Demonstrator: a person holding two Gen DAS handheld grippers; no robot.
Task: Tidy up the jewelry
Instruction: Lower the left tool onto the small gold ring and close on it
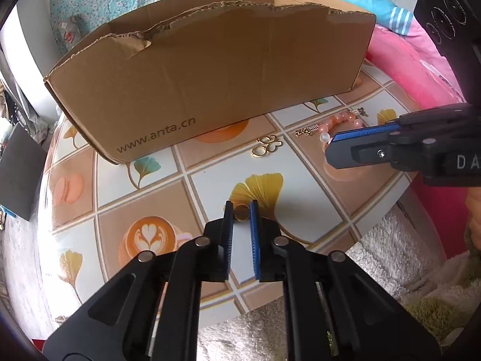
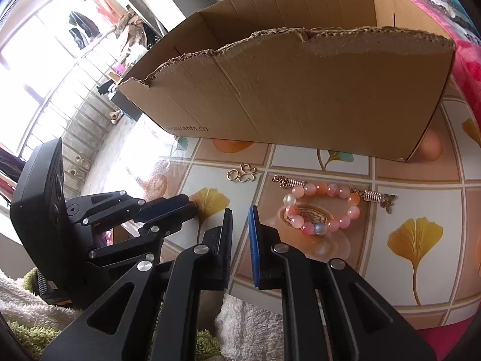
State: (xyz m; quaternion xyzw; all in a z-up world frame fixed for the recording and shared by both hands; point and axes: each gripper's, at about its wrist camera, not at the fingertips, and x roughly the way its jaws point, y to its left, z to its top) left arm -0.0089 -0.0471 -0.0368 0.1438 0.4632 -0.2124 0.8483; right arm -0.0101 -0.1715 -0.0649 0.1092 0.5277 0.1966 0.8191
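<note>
A small gold ring [image 1: 241,213] sits between the blue pads of my left gripper [image 1: 241,209], which is shut on it just above the patterned tabletop [image 1: 168,186]. From the right wrist view the left gripper [image 2: 192,207] comes in from the left with its tips down at the table. My right gripper [image 2: 240,213] has its jaws nearly together with nothing between them, just left of a pink bead bracelet [image 2: 321,207]. From the side, the right gripper [image 1: 329,150] hovers by the bracelet [image 1: 345,120]. A gold butterfly clasp [image 1: 267,147] [image 2: 242,173] lies in front of the open cardboard box [image 1: 210,75] [image 2: 285,90].
The box has a torn front wall and stands at the back of the round table. Pink bedding [image 1: 415,69] lies behind on the right. A white fluffy towel [image 1: 387,240] hangs below the table's near edge. A dark flat object [image 1: 21,171] stands on the left.
</note>
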